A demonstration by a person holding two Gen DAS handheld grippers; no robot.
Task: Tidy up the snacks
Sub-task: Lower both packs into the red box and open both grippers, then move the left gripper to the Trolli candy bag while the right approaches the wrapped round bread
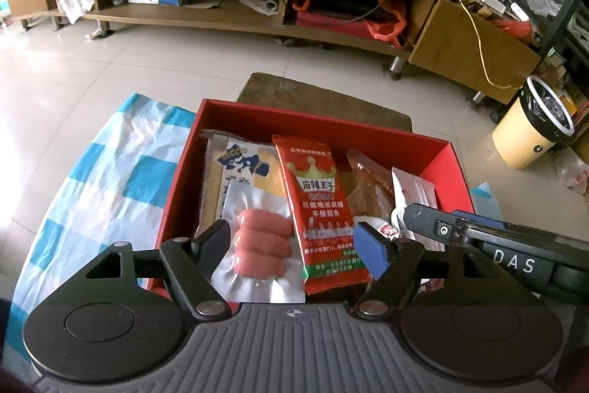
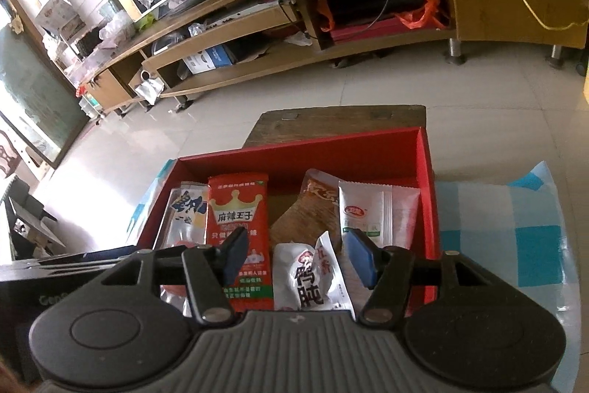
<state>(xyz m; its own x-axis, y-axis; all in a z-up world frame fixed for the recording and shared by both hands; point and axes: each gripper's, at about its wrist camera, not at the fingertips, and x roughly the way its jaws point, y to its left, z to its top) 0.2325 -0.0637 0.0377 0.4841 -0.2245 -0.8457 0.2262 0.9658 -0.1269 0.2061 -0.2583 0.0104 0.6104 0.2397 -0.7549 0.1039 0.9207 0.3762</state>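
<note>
So both hand-held grippers hang over the red box (image 1: pixel 434 150): left hand-held gripper (image 1: pixel 294 242) spread apart above the sausage pack (image 1: pixel 261 242), right hand-held gripper (image 2: pixel 294 255) apart around the white snack packet (image 2: pixel 309 279), not pinching it.

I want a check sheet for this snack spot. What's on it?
Surface: blue-and-white checked cloth under the box, small wooden table behind.
Job's things: red box holding sausage pack, red spicy packet, brown packet, white packets.
Clutter: nothing seen on the cloth.
Grippers: left gripper open over the sausage pack; right gripper around a white packet, fingers not touching it.
Cables: yellow cable and others on the TV stand.
Surroundings: tiled floor, bin.
</note>
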